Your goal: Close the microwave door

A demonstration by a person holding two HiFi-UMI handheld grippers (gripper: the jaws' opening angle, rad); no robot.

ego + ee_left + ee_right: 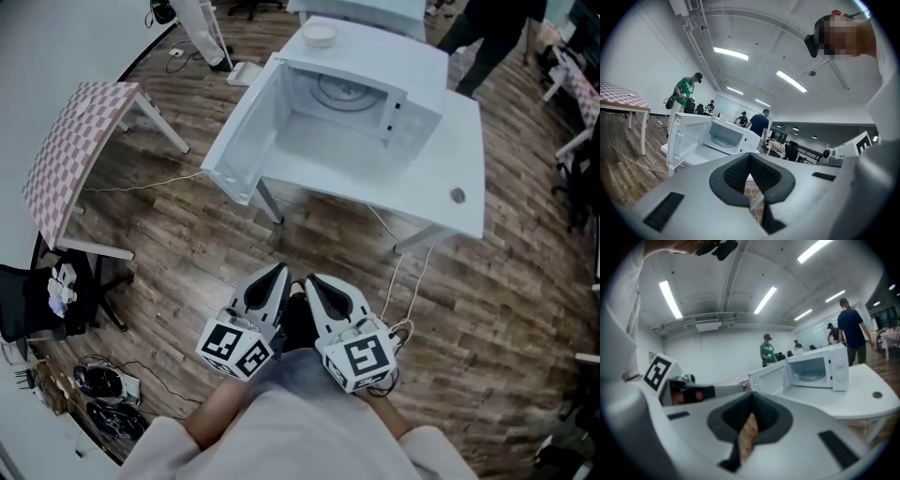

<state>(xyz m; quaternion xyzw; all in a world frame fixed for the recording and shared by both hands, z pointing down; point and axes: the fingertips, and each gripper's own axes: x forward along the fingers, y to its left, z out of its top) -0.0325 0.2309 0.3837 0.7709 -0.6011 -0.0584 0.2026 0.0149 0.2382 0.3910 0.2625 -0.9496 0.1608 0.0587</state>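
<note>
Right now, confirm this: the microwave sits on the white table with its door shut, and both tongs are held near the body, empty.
Wrong on the door: the head view shows the microwave door wide open. The rest holds: the microwave sits on the white table, and the left tongs and right tongs are held near the body, empty.
</note>
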